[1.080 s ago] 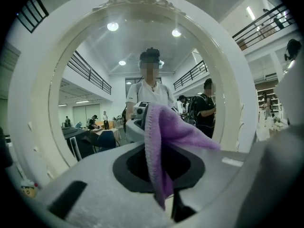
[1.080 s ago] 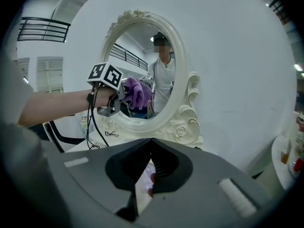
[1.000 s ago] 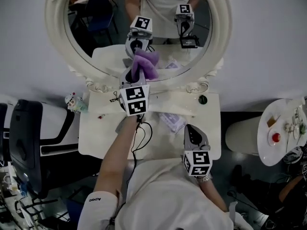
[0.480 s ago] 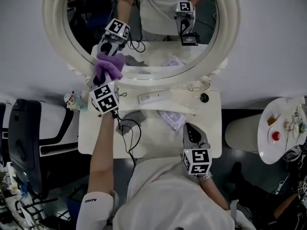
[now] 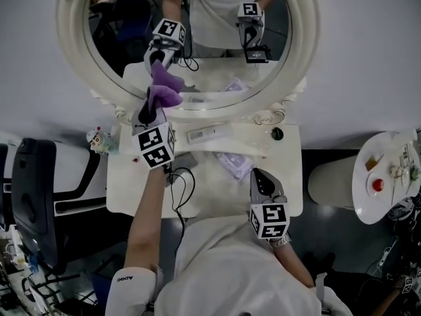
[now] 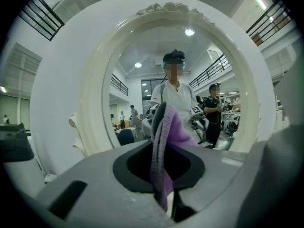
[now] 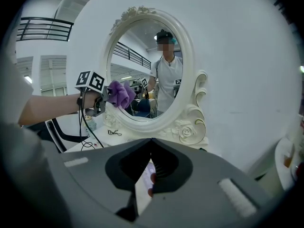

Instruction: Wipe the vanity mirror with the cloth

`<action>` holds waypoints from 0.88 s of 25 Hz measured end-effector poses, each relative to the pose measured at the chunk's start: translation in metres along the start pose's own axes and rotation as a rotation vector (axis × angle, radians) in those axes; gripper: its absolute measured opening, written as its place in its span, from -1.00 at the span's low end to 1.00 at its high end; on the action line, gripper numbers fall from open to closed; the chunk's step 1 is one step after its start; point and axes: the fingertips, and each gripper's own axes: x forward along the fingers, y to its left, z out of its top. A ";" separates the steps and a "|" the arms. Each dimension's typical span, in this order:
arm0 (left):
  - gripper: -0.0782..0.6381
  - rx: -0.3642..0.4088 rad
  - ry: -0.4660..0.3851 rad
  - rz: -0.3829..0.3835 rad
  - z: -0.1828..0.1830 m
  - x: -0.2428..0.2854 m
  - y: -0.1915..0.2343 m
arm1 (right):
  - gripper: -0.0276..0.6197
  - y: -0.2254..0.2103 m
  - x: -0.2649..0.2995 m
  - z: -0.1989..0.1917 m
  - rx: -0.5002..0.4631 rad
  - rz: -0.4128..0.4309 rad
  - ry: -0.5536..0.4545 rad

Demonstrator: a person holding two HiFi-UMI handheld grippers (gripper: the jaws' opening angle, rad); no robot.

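The oval vanity mirror (image 5: 306,38) in its white carved frame stands at the back of the dressing table. A purple cloth (image 5: 163,92) is pinched in my left gripper (image 5: 148,110), which is shut on it and presses it against the lower left of the glass. In the left gripper view the cloth (image 6: 164,146) sticks up between the jaws, with the mirror (image 6: 95,103) close ahead. My right gripper (image 5: 261,180) rests shut and empty over the table's front right. From the right gripper (image 7: 149,179) view, the cloth (image 7: 119,93) sits on the mirror (image 7: 190,113) glass.
On the white dressing table (image 5: 125,189) lie a white tube (image 5: 205,133), a flat packet (image 5: 237,163), a small dark round knob (image 5: 277,134), a little figure (image 5: 99,139) and a black cable (image 5: 181,183). A black chair (image 5: 33,196) stands left, a round side table (image 5: 375,203) right.
My left gripper swept the cloth leftward along the lower glass, then came back a little to the right. The right gripper has stayed put.
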 end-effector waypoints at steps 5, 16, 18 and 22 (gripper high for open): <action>-0.67 0.056 -0.001 -0.297 -0.007 -0.018 -0.122 | -0.89 -0.002 -0.003 -0.005 0.009 -0.008 0.006; -0.67 0.124 0.060 -0.400 -0.058 0.016 -0.227 | -0.89 -0.042 -0.042 -0.027 0.069 -0.204 0.021; -0.67 0.130 0.066 -0.393 -0.064 0.023 -0.228 | -0.89 -0.054 -0.051 -0.031 0.083 -0.248 0.023; -0.67 0.113 0.084 -0.353 -0.068 0.034 -0.211 | -0.89 -0.063 -0.061 -0.036 0.106 -0.296 0.027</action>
